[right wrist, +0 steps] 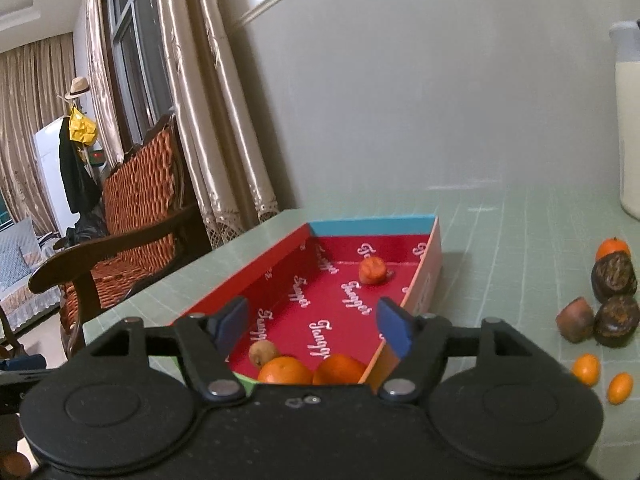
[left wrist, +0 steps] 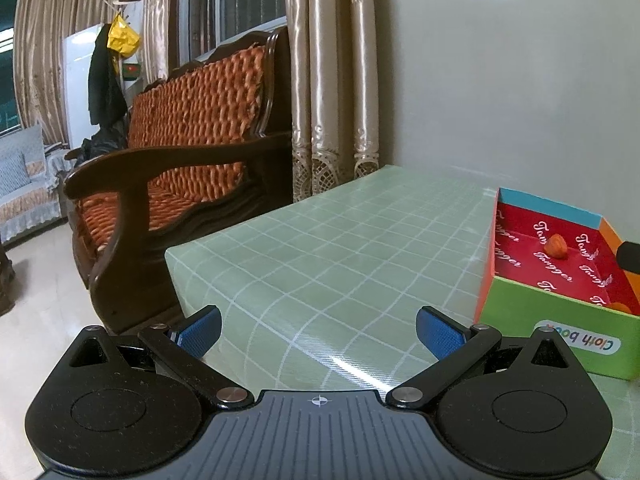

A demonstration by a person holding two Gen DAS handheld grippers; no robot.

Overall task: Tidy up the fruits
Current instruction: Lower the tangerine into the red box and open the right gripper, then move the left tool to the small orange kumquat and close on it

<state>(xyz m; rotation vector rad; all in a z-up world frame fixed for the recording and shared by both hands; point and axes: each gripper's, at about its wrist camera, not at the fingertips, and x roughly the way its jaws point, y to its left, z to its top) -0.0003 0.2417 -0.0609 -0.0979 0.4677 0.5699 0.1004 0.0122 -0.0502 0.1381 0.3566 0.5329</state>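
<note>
Right hand-held gripper (right wrist: 314, 326) spread wide over the near end of a shallow open cardboard box with red printed lining (right wrist: 280, 268), pinching nothing. Inside, below the blue pads: two round orange tangerines (right wrist: 286, 370), touching, with a small tan fruit (right wrist: 263, 353) just beside them, possibly a longan. Near the far wall, one reddish-orange fruit (right wrist: 373, 270). More fruit loose on the pale green gridded table (right wrist: 500, 240). Left hand-held gripper (left wrist: 318, 332) likewise spread, empty, beside the box.
</note>
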